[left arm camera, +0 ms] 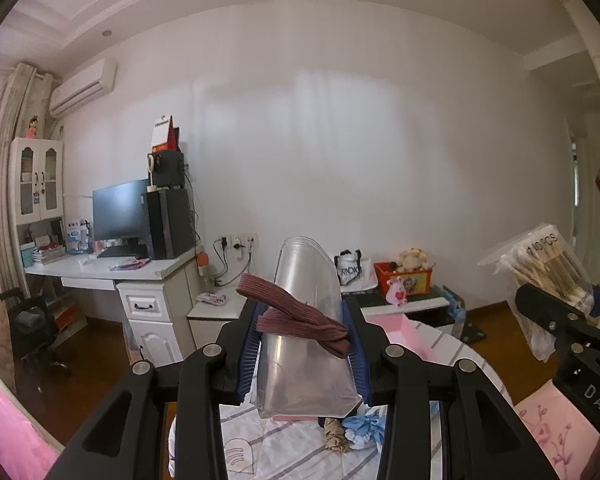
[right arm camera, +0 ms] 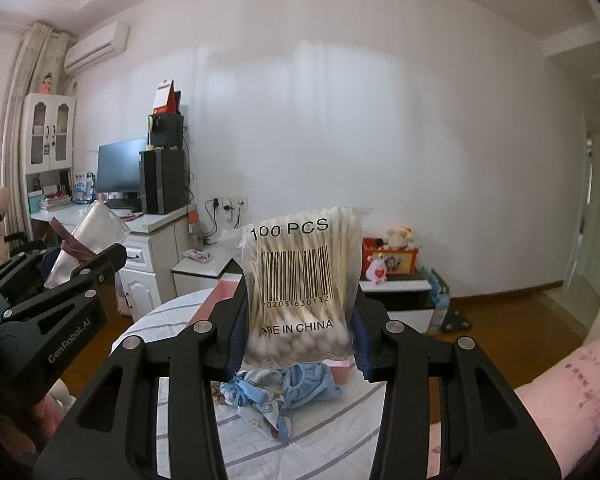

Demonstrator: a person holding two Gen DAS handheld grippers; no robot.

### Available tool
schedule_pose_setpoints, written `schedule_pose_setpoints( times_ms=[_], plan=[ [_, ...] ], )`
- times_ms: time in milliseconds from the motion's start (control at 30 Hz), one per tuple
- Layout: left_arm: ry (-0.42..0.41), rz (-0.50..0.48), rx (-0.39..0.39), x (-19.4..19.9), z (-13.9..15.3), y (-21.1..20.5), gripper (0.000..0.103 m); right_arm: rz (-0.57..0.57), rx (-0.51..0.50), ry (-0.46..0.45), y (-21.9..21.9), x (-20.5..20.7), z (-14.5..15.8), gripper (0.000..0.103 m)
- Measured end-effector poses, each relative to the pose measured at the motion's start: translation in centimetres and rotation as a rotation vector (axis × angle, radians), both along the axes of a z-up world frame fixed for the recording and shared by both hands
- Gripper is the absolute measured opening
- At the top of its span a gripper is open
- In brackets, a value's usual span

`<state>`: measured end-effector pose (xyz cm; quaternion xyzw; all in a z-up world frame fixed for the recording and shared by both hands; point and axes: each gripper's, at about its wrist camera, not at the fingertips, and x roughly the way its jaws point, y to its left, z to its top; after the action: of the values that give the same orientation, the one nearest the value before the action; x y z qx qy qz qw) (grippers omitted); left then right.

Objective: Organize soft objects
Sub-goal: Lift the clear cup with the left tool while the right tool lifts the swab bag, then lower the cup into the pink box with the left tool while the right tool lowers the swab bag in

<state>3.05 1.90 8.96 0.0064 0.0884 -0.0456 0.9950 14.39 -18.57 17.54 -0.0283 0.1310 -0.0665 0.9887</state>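
Crinkly plastic is what I'm gripping: right gripper (right arm camera: 296, 344) clamping the light, slippery cotton-swab bag (right arm camera: 298, 280) low, left gripper (left arm camera: 306, 356) pinching the limp clear pouch (left arm camera: 304, 336), both above the worktop (right arm camera: 340, 420).

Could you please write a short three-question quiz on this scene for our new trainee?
1. True or false: the left claw is shut on a clear pouch with a maroon band around it.
2. What number is printed on the bag of cotton swabs in the right claw?
3. Which lies on the striped cloth below the claws: (a) blue fabric, (b) a book, (c) a cup?

Key: 1 true; 2 one hundred; 3 (a), the blue fabric.
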Motion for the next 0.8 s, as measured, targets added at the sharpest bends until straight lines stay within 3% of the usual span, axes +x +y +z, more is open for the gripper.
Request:
schedule_pose_setpoints(
  times_ms=[400, 800],
  plan=[
    [0.127, -0.040, 0.026, 10.5, 0.2, -0.7, 0.036, -0.040, 0.061, 0.162, -3.0, 9.6, -3.7, 0.040],
    [0.339, -0.076, 0.026, 24.7, 0.5, -2.9, 0.036, -0.059, 0.071, 0.360, -5.3, 18.3, -8.8, 0.040]
  ],
)
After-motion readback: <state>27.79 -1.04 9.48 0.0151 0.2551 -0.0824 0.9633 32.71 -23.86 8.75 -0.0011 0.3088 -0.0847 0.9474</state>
